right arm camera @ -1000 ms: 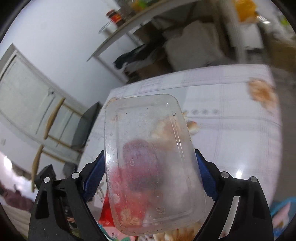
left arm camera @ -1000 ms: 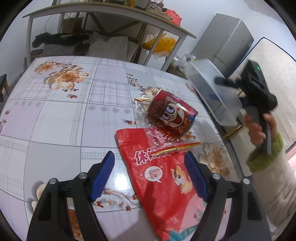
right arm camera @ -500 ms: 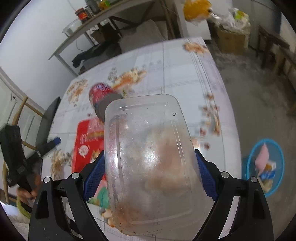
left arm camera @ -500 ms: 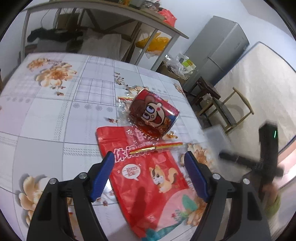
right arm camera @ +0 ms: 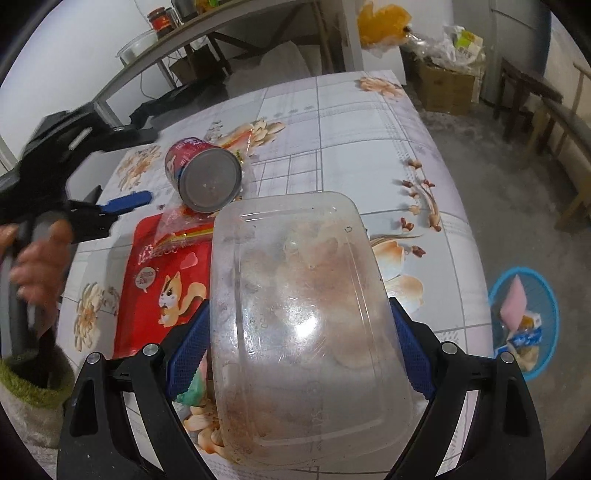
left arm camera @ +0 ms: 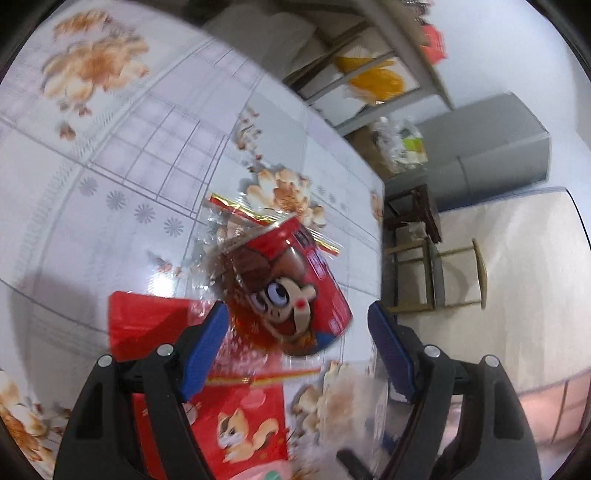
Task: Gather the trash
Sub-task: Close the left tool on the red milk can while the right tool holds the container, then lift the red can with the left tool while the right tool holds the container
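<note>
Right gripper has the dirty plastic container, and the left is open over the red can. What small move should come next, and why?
Probably swing the right gripper toward the blue basket on the floor and let go there. Its pads already clamp the clear container, and the basket, already holding trash, sits just past the table edge.

Lived-in home, dining/utility room. Floral oilcloth on table (right arm camera: 369,122), snack litter on top: red can (right arm camera: 203,177), red pouch (right arm camera: 159,273). Grey fridge (left arm camera: 491,147) against white wall. Wooden stools (left arm camera: 432,254) on bare concrete floor (right arm camera: 517,206). Metal shelf (right arm camera: 221,22) with jar (right arm camera: 160,22), yellow bag (right arm camera: 382,18) hanging nearby. Cardboard box (right arm camera: 447,90) stuffed with bags. Blue bin (right arm camera: 524,325) on floor, wrappers inside.
</note>
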### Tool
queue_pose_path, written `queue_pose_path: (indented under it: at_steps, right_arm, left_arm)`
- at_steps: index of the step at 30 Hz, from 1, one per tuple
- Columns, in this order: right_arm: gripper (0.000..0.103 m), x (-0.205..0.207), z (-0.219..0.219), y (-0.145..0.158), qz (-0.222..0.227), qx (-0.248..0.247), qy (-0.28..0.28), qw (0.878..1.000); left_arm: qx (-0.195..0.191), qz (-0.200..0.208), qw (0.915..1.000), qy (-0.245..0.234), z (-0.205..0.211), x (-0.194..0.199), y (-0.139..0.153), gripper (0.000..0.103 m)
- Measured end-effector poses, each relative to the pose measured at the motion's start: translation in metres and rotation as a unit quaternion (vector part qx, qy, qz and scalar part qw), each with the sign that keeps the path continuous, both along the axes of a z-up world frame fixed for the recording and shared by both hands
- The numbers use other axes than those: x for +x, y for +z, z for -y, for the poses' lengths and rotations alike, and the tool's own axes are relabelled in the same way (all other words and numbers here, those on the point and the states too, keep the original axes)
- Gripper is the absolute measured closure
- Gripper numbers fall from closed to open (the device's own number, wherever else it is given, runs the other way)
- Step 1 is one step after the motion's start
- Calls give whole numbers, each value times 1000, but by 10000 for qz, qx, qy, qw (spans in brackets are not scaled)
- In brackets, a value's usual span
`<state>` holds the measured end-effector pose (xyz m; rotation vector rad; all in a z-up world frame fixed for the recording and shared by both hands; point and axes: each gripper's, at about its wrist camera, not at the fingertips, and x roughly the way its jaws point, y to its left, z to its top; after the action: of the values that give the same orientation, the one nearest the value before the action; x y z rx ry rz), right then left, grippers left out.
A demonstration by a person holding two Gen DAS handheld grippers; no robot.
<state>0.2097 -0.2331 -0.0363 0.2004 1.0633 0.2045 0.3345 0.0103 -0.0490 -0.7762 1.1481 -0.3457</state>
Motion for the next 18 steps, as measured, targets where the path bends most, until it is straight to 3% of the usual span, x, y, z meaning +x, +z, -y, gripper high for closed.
queue_pose_path:
  at_steps: [11, 18]
  right_arm:
    - [18, -2, 7, -2, 34, 205, 11, 9998]
    - [18, -4, 10, -2, 40, 273, -3, 9996]
  left_arm:
    - [-23, -810, 9952, 555, 10, 33, -29, 29]
    - [-185, -659, 9959, 591, 12, 36, -35, 34]
